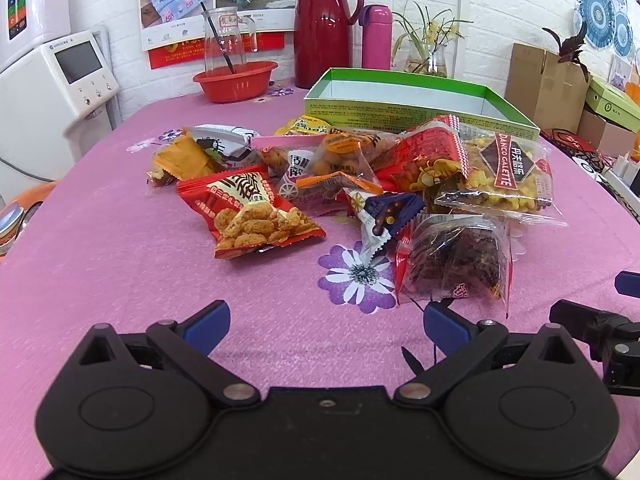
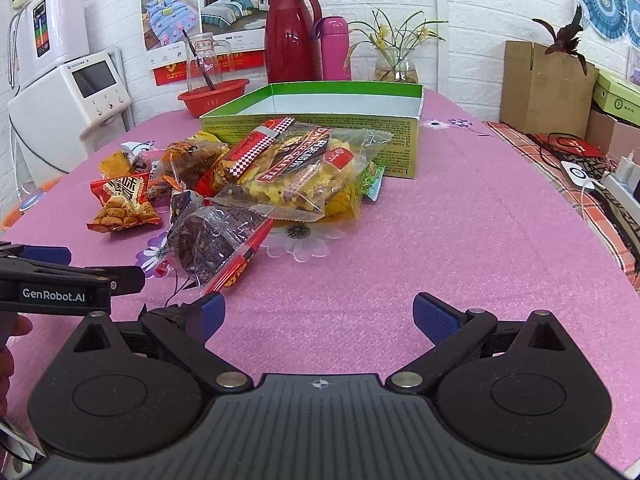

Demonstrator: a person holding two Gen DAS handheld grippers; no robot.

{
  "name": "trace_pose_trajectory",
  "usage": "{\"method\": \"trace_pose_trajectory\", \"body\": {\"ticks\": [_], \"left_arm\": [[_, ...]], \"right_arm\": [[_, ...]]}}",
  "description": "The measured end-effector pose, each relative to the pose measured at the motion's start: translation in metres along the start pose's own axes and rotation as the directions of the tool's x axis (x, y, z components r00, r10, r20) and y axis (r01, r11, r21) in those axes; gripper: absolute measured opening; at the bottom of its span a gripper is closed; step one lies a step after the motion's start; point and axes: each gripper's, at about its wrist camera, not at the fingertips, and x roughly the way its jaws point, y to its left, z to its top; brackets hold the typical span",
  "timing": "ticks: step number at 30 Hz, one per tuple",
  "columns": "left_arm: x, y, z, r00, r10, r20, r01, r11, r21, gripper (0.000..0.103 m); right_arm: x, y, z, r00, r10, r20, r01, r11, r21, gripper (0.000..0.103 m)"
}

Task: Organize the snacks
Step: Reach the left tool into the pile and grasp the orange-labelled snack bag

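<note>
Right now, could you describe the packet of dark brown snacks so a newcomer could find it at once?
Start at the green box on the pink tablecloth; the snack pile lies before it. The dark snack packet is the pile's nearest, the only clear wrapper showing dark contents.

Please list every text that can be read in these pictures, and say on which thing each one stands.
"DANCO GALETTE": clear packet of yellow snacks.
"GenRobot.AI": left gripper, seen from the right wrist.
"3" and "1": green box.
Chinese characters on the red snack packet, the box's small print and the wall posters: unreadable.
</note>
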Motion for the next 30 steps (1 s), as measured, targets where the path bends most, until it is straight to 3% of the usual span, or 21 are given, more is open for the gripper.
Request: {"method": "trace_pose_trajectory", "body": {"ticks": [8, 13, 16, 19, 25, 30], "left_arm": [[0.004, 0.001, 0.004, 1.000, -0.003, 0.006, 0.003, 1.000, -0.003, 0.103], [-0.005, 0.014, 0.031, 0.995, -0.044, 0.092, 0.044, 0.999, 0.003, 0.103], [-0.010, 0.019, 0.048, 0.979, -0.128, 0.157, 0.130, 0.991, -0.007, 0.103], [-0.006, 0.020, 0.061, 0.966, -0.199, 0.166, 0.202, 0.979, -0.001, 0.103], [0.008, 0.036, 0.072, 0.972, -0.170, 0.160, 0.176, 0.984, -0.024, 0.103], [0.021, 0.052, 0.084, 0.977, -0.153, 0.152, 0.160, 0.986, -0.035, 0.103]], "right_arm": [[0.004, -0.002, 0.003, 0.999, 0.035, 0.006, -0.035, 0.999, -0.002, 0.103], [-0.010, -0.003, 0.020, 0.988, 0.108, 0.115, -0.105, 0.994, -0.030, 0.103], [-0.012, -0.002, 0.035, 0.974, 0.140, 0.177, -0.132, 0.990, -0.059, 0.103], [0.000, 0.001, 0.048, 0.971, 0.150, 0.185, -0.134, 0.986, -0.095, 0.103], [0.029, 0.018, 0.069, 0.962, 0.181, 0.204, -0.134, 0.965, -0.223, 0.103], [0.059, 0.032, 0.083, 0.958, 0.242, 0.153, -0.200, 0.949, -0.245, 0.103]]}}
